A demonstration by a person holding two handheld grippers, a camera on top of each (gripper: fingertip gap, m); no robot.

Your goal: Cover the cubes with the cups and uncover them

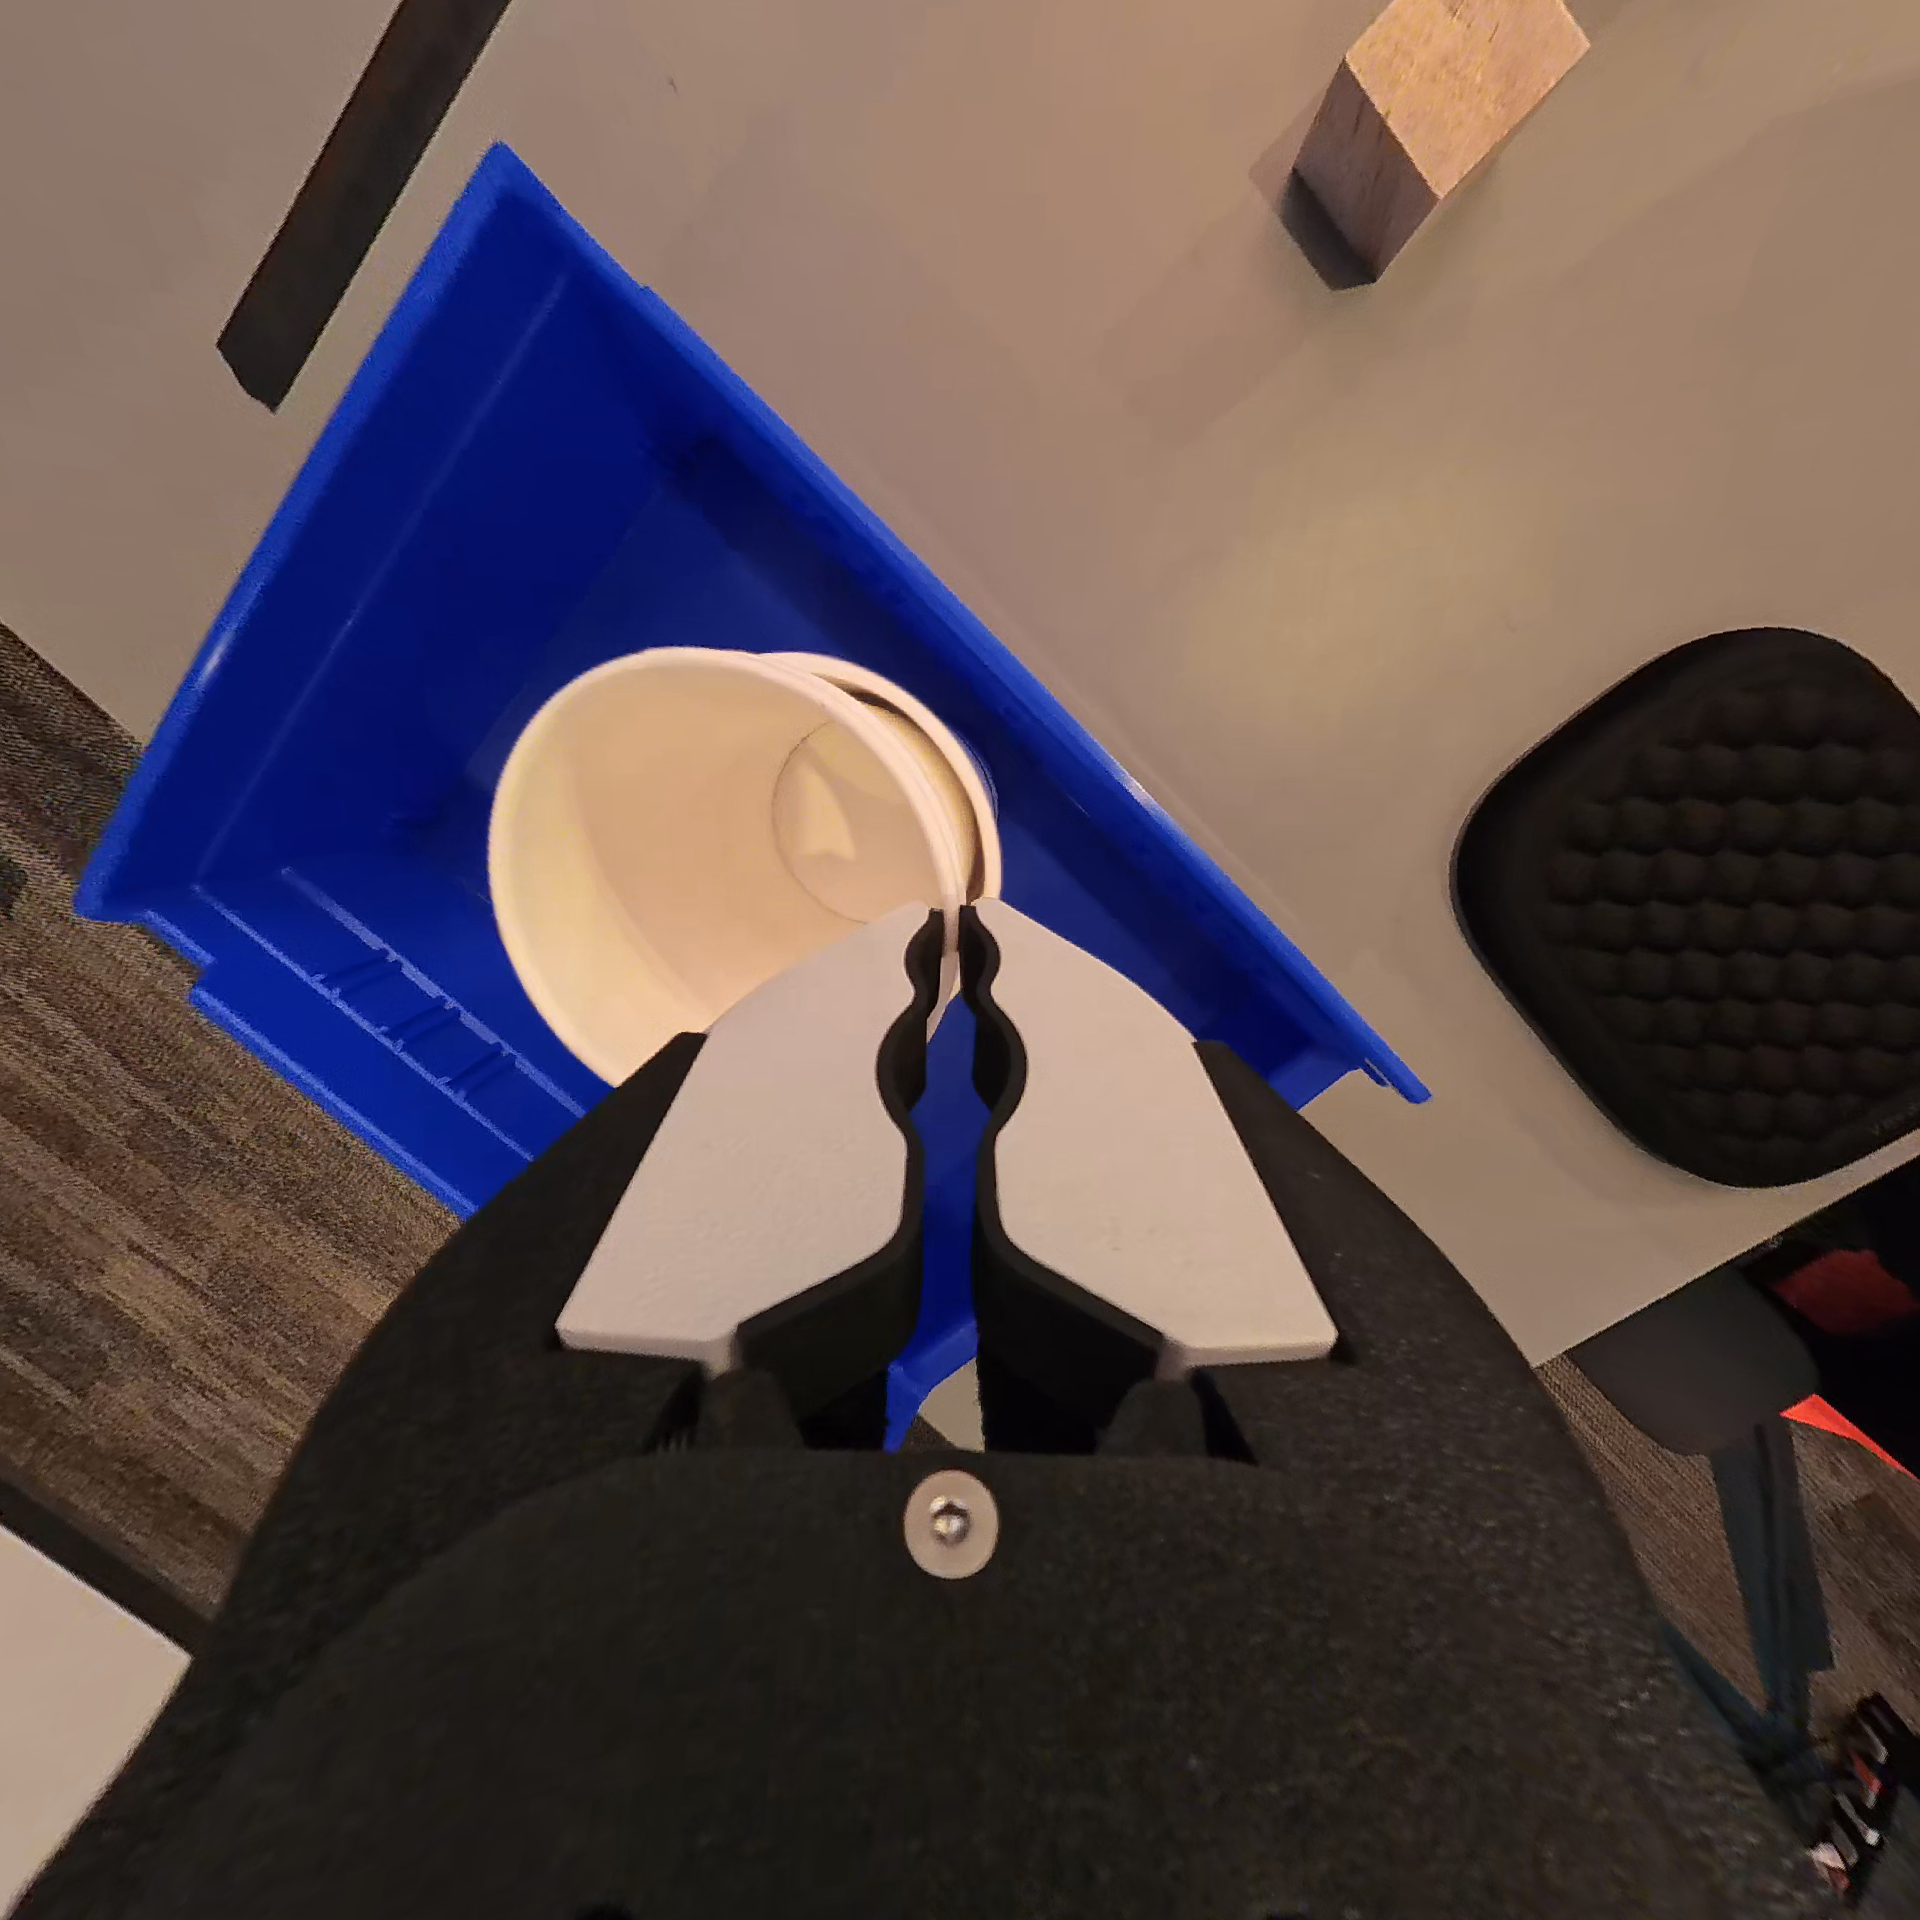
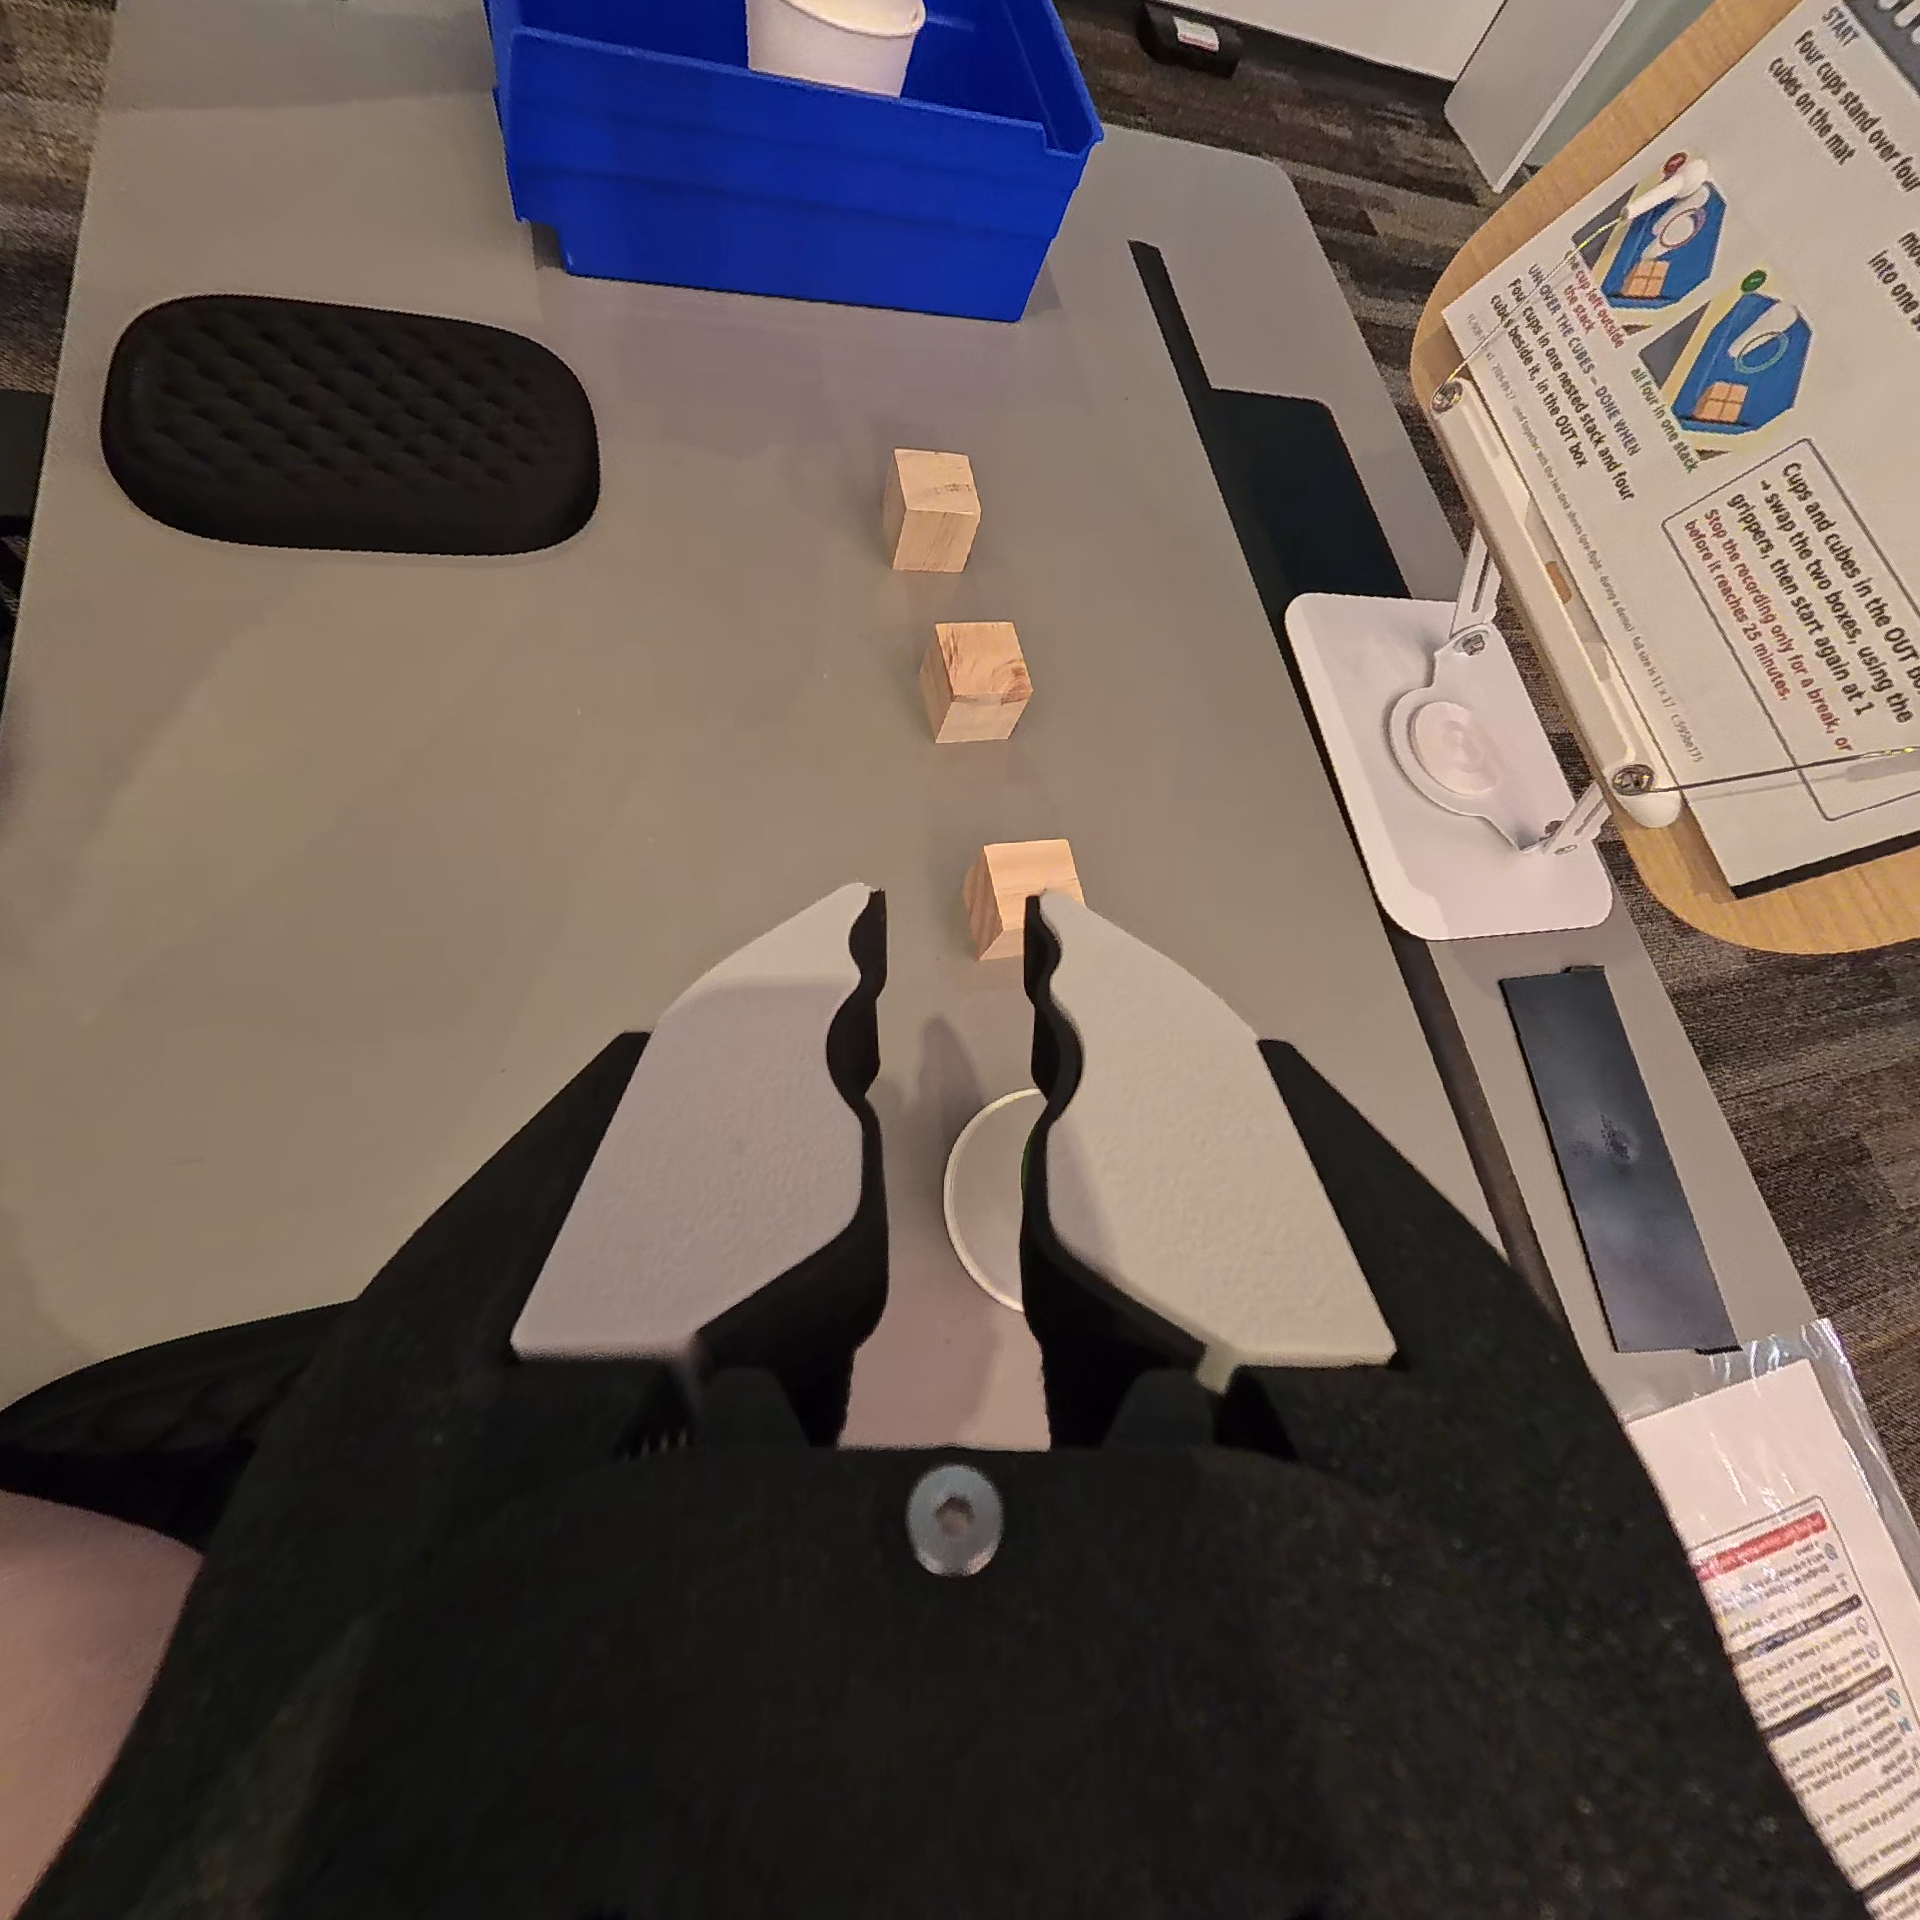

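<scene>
My left gripper (image 1: 953, 914) is shut on the rim of a nested stack of white paper cups (image 1: 675, 852). It holds the stack tilted, mouth toward the camera, over the blue bin (image 1: 343, 727). One wooden cube (image 1: 1434, 135) stands on the table beyond. In the right wrist view, three wooden cubes (image 2: 932, 509) (image 2: 977, 681) (image 2: 1013, 894) stand in a line. My right gripper (image 2: 956, 899) is open and empty above the table. An upturned white cup (image 2: 987, 1195) stands below it, between the fingers; what is under it is hidden. The cup stack (image 2: 831, 42) shows in the bin (image 2: 790, 208).
A black textured pad (image 2: 343, 426) lies at the left of the grey table (image 2: 416, 831); it also shows in the left wrist view (image 1: 1704, 904). A white stand (image 2: 1455, 758) holding an instruction sheet is at the right edge. A plastic sleeve with papers (image 2: 1787, 1610) lies at the near right.
</scene>
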